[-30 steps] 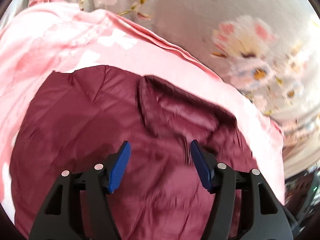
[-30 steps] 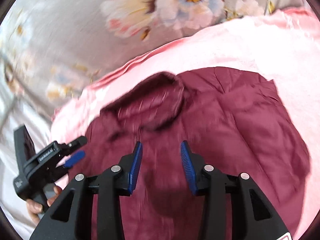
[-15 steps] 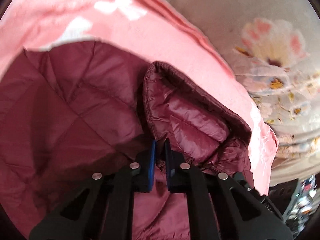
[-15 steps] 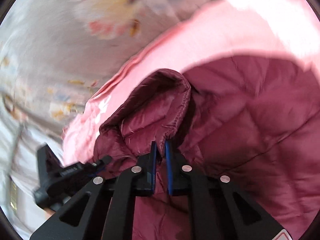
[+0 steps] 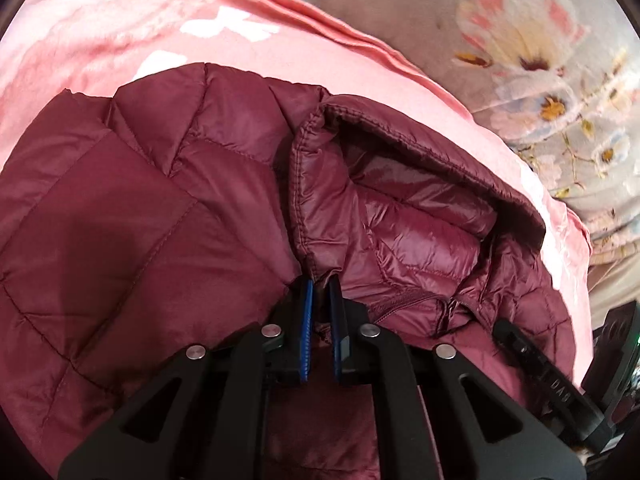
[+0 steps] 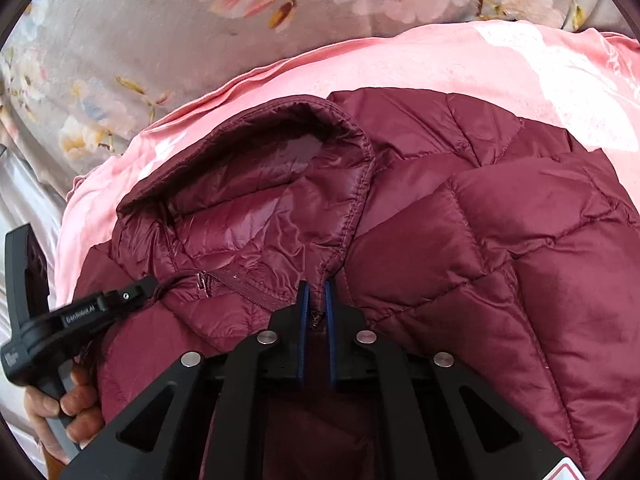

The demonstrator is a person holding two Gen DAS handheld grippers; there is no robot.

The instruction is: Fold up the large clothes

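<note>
A maroon quilted puffer jacket (image 5: 140, 216) (image 6: 500, 240) lies on a pink blanket, its hood (image 5: 408, 208) (image 6: 256, 200) open toward the cameras. My left gripper (image 5: 319, 286) is shut on the jacket fabric at the base of the hood's edge. My right gripper (image 6: 314, 290) is shut on the fabric at the other side of the hood base, near the zipper (image 6: 240, 282). The left gripper also shows in the right wrist view (image 6: 150, 282), and part of the right gripper in the left wrist view (image 5: 500, 326).
The pink blanket (image 5: 120, 24) (image 6: 460, 64) lies over a grey floral bedsheet (image 5: 520, 40) (image 6: 140, 20). A hand (image 6: 60, 412) holds the left gripper's handle at the lower left of the right wrist view.
A second ago both grippers were open above the jacket. They closed on the fabric at the hood base and have since lifted it slightly, pulling the view back.
</note>
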